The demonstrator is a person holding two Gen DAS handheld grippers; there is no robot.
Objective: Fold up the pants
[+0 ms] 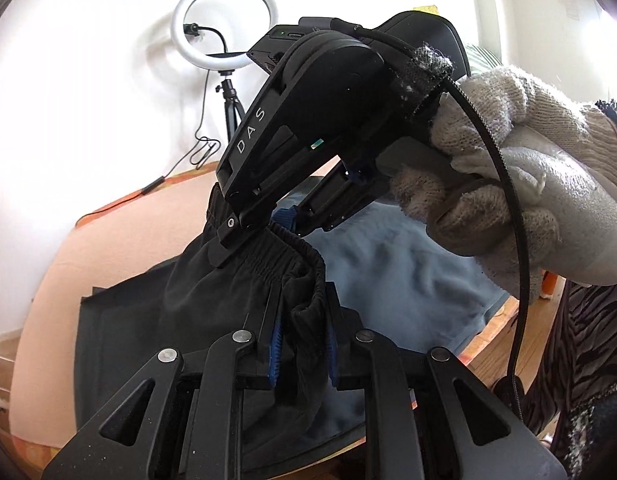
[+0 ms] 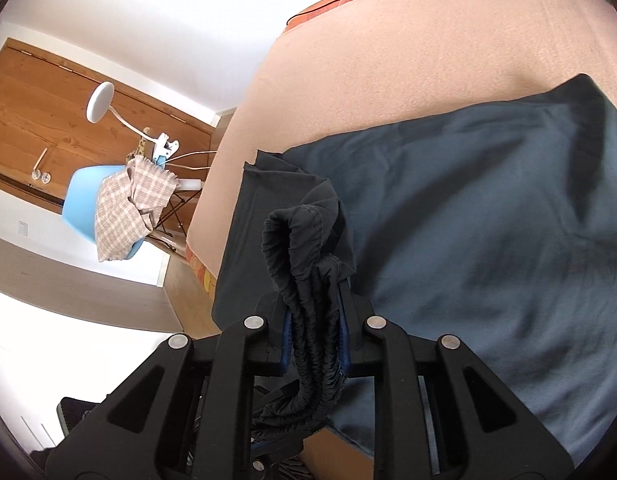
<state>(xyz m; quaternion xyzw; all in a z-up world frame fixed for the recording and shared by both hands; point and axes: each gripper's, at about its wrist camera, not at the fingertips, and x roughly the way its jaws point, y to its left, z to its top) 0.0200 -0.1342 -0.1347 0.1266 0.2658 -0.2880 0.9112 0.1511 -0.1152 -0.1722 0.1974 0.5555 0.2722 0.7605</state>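
Note:
Black pants (image 1: pixel 212 292) with an elastic waistband hang between both grippers above a dark blue-grey cloth (image 1: pixel 392 276) on the table. My left gripper (image 1: pixel 302 350) is shut on one end of the waistband. My right gripper (image 1: pixel 276 228), held by a gloved hand (image 1: pixel 520 184), is shut on the waistband a little further along. In the right wrist view my right gripper (image 2: pixel 314 334) clamps the bunched waistband (image 2: pixel 308 264), and the rest of the pants (image 2: pixel 268 216) droops onto the blue-grey cloth (image 2: pixel 488 220).
A peach tablecloth (image 2: pixel 408 48) covers the table under the blue-grey cloth. A ring light on a tripod (image 1: pixel 226 28) stands behind the table. A blue chair with a checked cloth (image 2: pixel 124 208) and a white lamp (image 2: pixel 102 102) stand on the floor to the left.

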